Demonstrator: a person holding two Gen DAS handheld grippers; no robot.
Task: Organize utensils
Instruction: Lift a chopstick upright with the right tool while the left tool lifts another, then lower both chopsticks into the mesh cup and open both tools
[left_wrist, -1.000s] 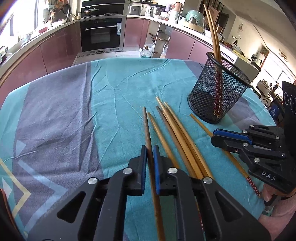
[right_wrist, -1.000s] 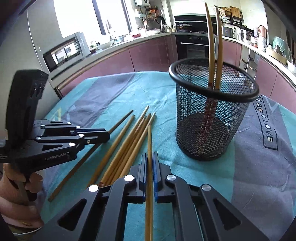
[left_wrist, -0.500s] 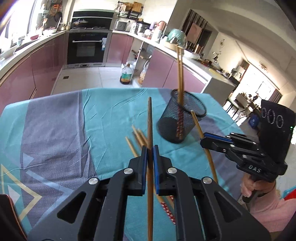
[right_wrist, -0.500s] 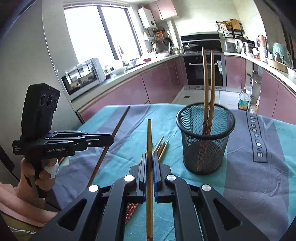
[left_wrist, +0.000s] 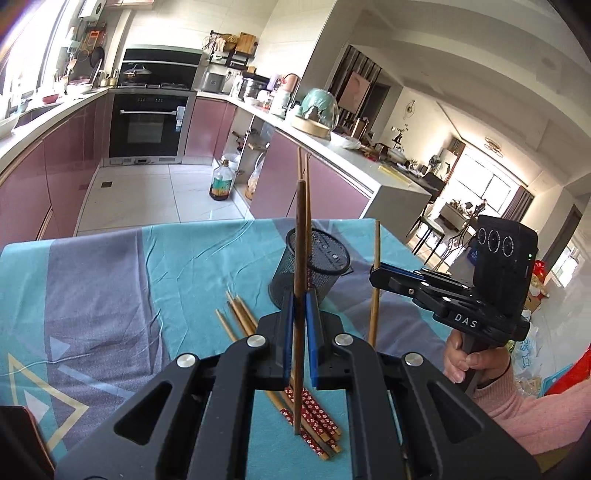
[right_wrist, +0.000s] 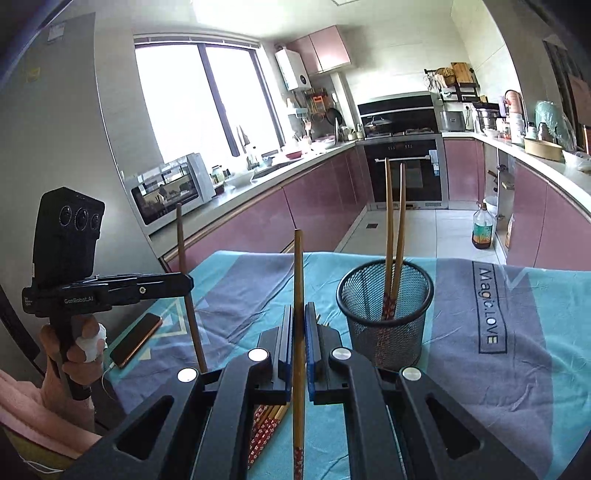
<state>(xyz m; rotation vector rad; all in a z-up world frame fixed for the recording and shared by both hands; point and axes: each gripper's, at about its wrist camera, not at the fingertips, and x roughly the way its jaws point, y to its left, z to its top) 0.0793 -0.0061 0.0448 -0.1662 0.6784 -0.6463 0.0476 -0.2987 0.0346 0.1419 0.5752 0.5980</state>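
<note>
The left gripper (left_wrist: 300, 317) is clenched on a dark chopstick (left_wrist: 300, 258), the right gripper (right_wrist: 298, 328) on a lighter one (right_wrist: 298, 295). Both sticks seem upright near the frame centre, beside the basket (right_wrist: 384, 317) on the bench (right_wrist: 498, 369).

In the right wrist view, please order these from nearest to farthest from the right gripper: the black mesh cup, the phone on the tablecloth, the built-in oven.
From the right gripper, shut on a bamboo chopstick:
1. The black wire-mesh cup, just right of the fingers, on the table.
2. The orange-edged phone, farther off at the left, lying flat on the tablecloth.
3. The black built-in oven, far behind, across the kitchen floor.
</note>
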